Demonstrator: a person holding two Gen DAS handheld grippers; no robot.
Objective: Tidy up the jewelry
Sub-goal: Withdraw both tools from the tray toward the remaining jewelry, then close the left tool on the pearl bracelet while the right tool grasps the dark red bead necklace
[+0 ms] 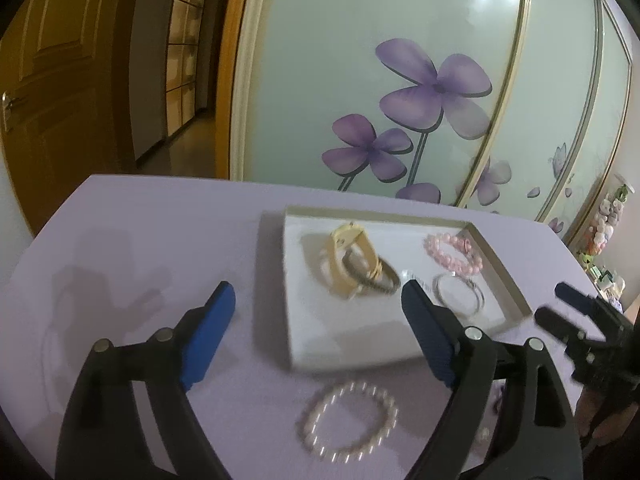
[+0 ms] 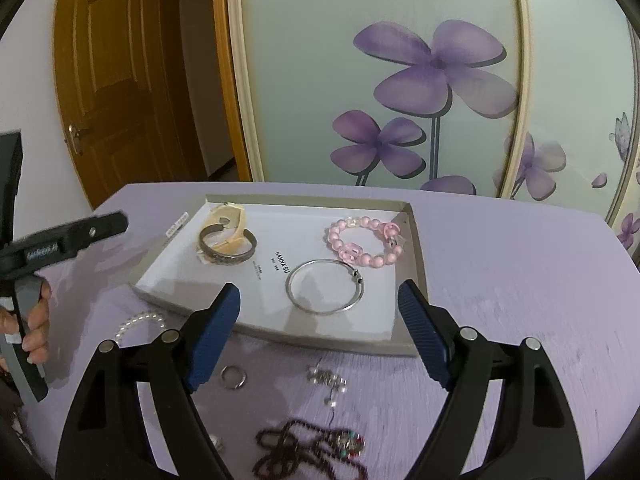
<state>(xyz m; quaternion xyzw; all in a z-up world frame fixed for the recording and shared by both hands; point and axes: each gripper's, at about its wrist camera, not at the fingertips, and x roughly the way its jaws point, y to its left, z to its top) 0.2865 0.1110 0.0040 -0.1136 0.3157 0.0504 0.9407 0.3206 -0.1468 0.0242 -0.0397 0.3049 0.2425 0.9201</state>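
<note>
A white tray [image 2: 312, 236] on the lilac table holds a yellow cuff [image 2: 230, 216], a dark metal cuff [image 2: 226, 254], a pink bead bracelet [image 2: 360, 244] and a silver bangle [image 2: 324, 286]. On the cloth in front of it lie a pearl bracelet [image 1: 348, 420], a small ring [image 2: 233, 377], a silver trinket [image 2: 326, 378] and a dark bead necklace [image 2: 312, 448]. My left gripper [image 1: 318, 292] hangs open over the tray's near edge, above the pearl bracelet. My right gripper [image 2: 319, 290] is open too, empty, above the ring and trinket.
A person's hand [image 2: 36, 320] holds the left gripper's handle at the left edge. Behind the table stands a glass wardrobe door [image 2: 400, 80] with purple flowers, and a wooden door [image 2: 112, 80] at the left. The table's right part [image 2: 520, 280] is bare cloth.
</note>
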